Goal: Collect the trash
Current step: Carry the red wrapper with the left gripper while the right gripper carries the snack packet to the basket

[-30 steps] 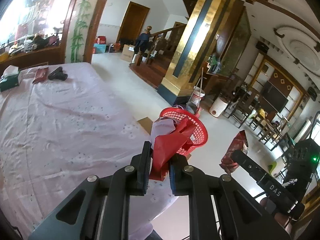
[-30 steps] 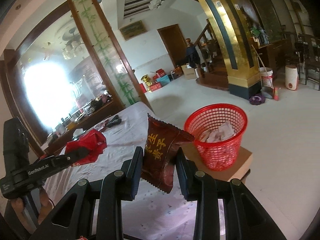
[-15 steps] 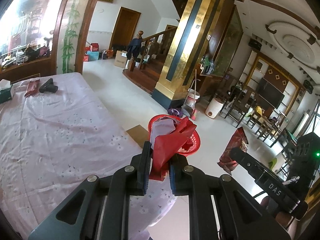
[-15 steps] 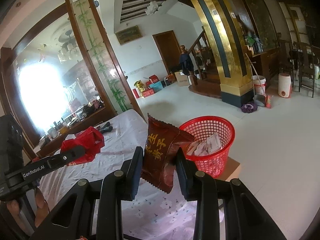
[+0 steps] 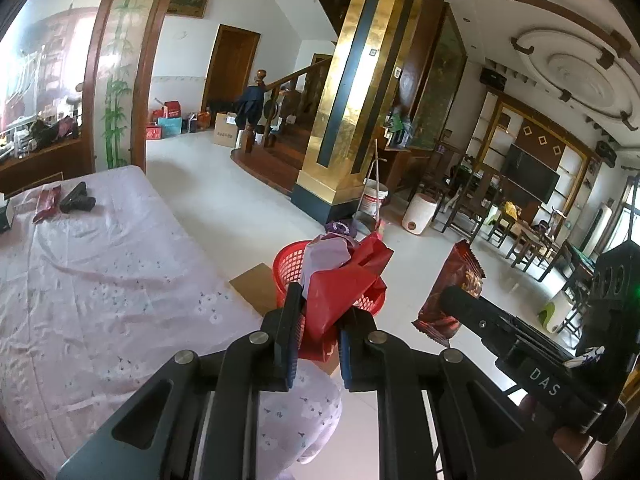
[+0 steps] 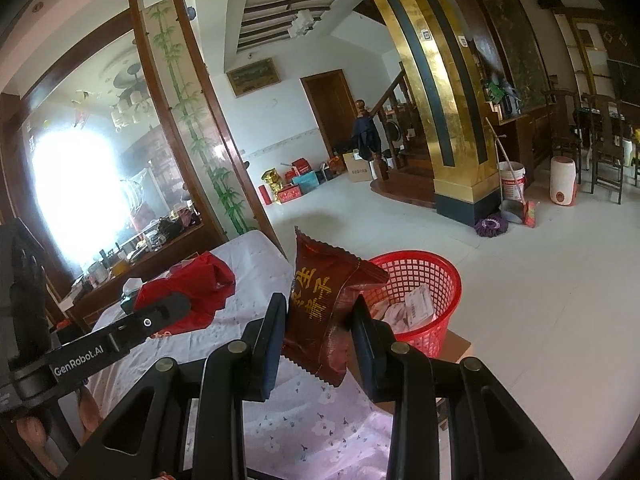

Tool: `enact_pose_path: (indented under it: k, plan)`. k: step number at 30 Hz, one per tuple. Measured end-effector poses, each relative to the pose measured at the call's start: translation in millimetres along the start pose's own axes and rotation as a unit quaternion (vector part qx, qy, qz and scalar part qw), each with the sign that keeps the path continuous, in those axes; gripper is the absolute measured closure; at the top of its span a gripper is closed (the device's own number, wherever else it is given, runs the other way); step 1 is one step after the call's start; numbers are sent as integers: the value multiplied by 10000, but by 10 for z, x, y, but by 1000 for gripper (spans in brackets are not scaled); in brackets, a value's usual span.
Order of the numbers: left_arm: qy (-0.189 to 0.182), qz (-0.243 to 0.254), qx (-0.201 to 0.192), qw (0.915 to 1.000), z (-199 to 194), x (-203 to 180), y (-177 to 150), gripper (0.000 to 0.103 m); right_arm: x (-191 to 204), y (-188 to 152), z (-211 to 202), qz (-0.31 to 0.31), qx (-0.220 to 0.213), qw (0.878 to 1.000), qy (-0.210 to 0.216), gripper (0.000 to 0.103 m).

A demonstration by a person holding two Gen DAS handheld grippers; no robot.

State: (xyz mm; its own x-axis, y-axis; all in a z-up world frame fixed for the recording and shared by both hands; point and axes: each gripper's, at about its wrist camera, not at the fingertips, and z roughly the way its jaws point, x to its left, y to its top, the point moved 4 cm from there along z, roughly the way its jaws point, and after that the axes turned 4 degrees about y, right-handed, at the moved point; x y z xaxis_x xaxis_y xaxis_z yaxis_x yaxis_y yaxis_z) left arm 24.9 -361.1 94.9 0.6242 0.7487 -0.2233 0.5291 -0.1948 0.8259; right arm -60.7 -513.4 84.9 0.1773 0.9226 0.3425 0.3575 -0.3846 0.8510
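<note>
The left gripper [image 5: 316,334] is clamped on a crumpled red plastic bag [image 5: 344,284] — the bag bulges up out of the pinch, with a pale lilac scrap [image 5: 326,258] bunched against its far side. Just beyond those fingertips, and lower, stands a red plastic mesh basket [image 5: 290,266] on a flat brown cardboard piece [image 5: 252,284] laid on the white tiled floor [image 5: 240,208]. The right gripper [image 6: 318,334] grips a dark red foil snack packet with gold characters [image 6: 324,300], held upright between the pads, its serrated lower edge hanging below them. Ahead of this gripper and a little to its right is the same basket [image 6: 424,280], with pale paper wrappers [image 6: 412,308] lying inside. Under both grippers spreads a pink flower-printed cloth [image 5: 100,280] covering a table. Far off to the left gripper's left, at the cloth's far end, lie a small black object [image 5: 78,200] and a dark red packet [image 5: 46,202] side by side.
</note>
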Motion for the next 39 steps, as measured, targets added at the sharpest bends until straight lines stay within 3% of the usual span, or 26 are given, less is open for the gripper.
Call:
enact_pose_path:
  k: [20, 39]
  plan:
    - [-38, 60, 114, 9999, 418, -112, 178, 88, -218, 229, 156, 121, -103, 9997, -192, 69]
    - [-217, 9, 680, 9974, 1254, -124, 379, 88, -723, 405, 772, 330, 224, 9984, -407, 69]
